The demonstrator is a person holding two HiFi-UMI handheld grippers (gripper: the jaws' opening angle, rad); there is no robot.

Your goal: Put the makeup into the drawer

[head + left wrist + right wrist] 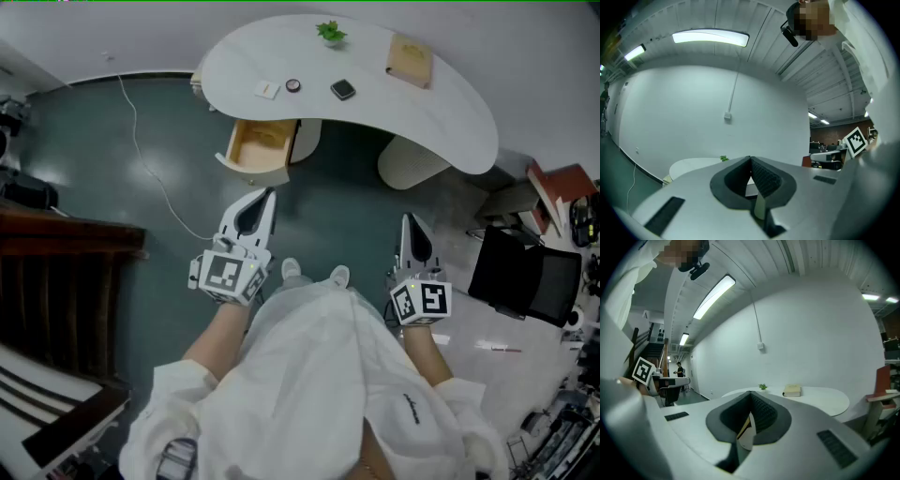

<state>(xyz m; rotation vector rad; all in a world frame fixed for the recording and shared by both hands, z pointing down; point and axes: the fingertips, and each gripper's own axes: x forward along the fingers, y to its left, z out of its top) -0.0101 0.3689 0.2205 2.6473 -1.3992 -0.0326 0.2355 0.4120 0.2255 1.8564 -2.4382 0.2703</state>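
Head view: The white table (pixel 450 117) stands well ahead of the person, across open floor. Three small pieces taken to be the makeup lie apart from one another on its near-left top: a dark square compact (pixel 343 89), a small round piece (pixel 293 85) and a small white piece (pixel 267 89). The drawer (pixel 258 145) under the table's left end is pulled out and looks empty, so it is judged ready to take them. Behind the makeup are a plant (pixel 330 32) and a tan book (pixel 410 59). The left gripper (pixel 269 194) and right gripper (pixel 409 218) are held in front of the body, pointed toward the table, well short of it. The reach is judged not yet begun.

Left gripper view: The jaws of the left gripper (pixel 750 159) are pressed together at the tips with nothing between them. Table and plant (pixel 723 158) show far off beyond them.

Right gripper view: The right gripper (pixel 750 393) is likewise closed tip to tip and empty. It is aimed at the table (pixel 825 401) with the book (pixel 792 390) on it. The makeup is too small to make out here. Closed tongs suit carrying; both would have to be widened before a pick.
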